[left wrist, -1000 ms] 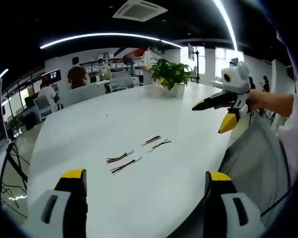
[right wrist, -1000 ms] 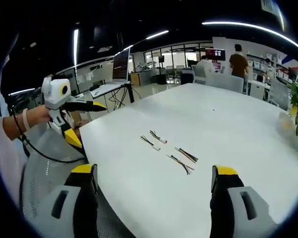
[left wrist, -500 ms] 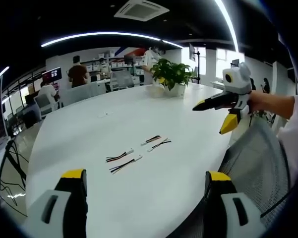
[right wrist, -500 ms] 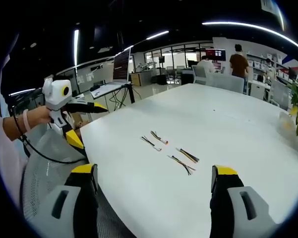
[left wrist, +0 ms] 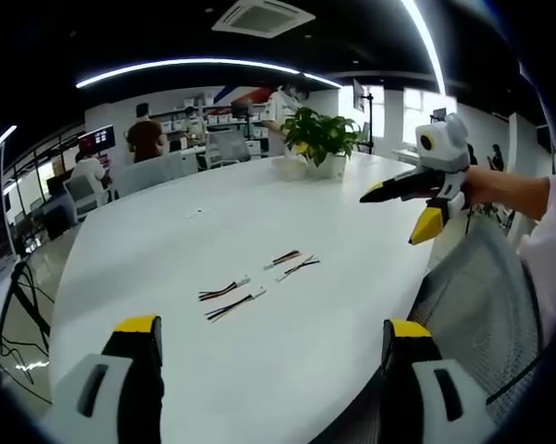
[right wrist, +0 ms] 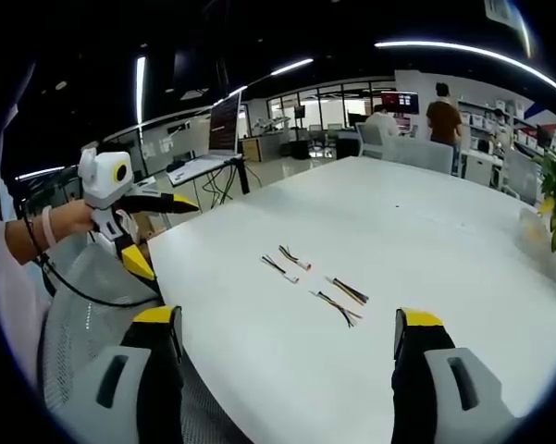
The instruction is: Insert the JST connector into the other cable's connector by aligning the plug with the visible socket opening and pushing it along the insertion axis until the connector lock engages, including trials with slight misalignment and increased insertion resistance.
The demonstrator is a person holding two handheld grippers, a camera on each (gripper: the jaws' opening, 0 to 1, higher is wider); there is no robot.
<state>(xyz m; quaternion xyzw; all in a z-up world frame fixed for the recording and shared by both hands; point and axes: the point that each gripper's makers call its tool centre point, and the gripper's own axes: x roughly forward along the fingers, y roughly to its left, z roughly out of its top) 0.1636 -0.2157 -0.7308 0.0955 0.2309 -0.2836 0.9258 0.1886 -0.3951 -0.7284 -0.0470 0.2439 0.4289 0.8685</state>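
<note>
Several short JST cables lie loose on the white table [left wrist: 166, 250]. In the left gripper view, two with white connectors [left wrist: 229, 298] lie nearer me and two [left wrist: 291, 264] lie farther right. The right gripper view has one pair [right wrist: 287, 261] beyond another pair [right wrist: 342, 298]. My left gripper [left wrist: 273, 326] is open and empty, held back above the table's near edge, well short of the cables. My right gripper [right wrist: 289, 317] is likewise open and empty at its own edge. Each gripper appears in the other's view, held by a hand: the right gripper [left wrist: 405, 209] and the left gripper [right wrist: 162, 233], both with jaws apart.
A potted plant [left wrist: 319, 141] stands at the table's far end. A grey mesh chair [left wrist: 481, 305] sits by the table edge under the person's arm. A black cable [right wrist: 83, 287] hangs from the left gripper. People and desks fill the office behind.
Both views have shifted only slightly with the hands. The cables lie where they were, and both grippers stay open.
</note>
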